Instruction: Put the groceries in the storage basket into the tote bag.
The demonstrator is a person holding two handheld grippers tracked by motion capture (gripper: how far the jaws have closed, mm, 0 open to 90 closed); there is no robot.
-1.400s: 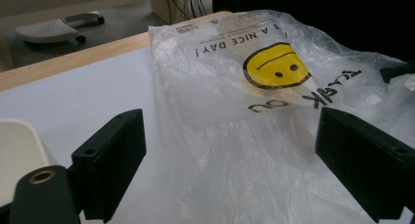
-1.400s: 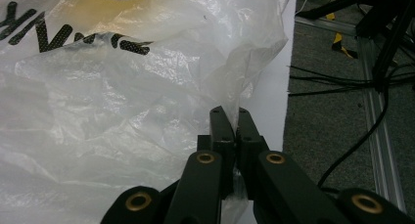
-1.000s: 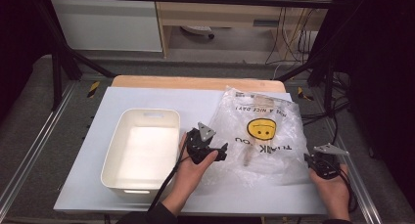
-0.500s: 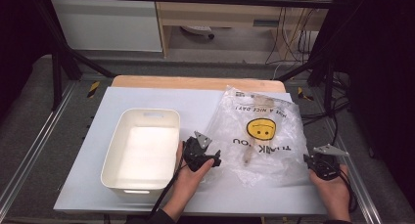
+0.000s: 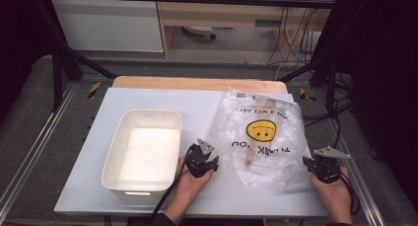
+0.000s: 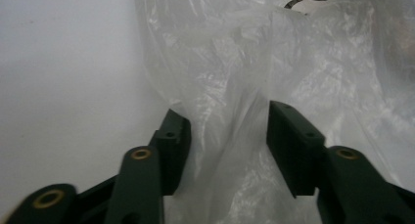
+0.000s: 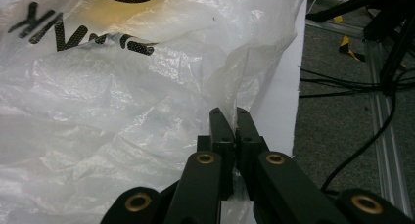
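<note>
1. Lying crumpled on the right half of the bench, the plastic bag is thin, translucent film, creased all over, printed with a yellow smiley face and black lettering that reads upside down from your side.
2. Your left gripper sits at the bag's left edge. Its jaws have just been closing; a raised fold of film stands between them, but the flat black pads do not yet press on it and a gap shows on both sides.
3. Your right gripper sits at the bag's lower right corner, near the bench's right edge. Its jaws are closed tight on a pinched ridge of film.
4. A white rectangular tub, smooth-walled with rounded corners and a handle slot in the far wall, stands on the left half of the bench, just beside your left hand.
5. The bench top is a matte white sheet over a pale wooden board.
</note>
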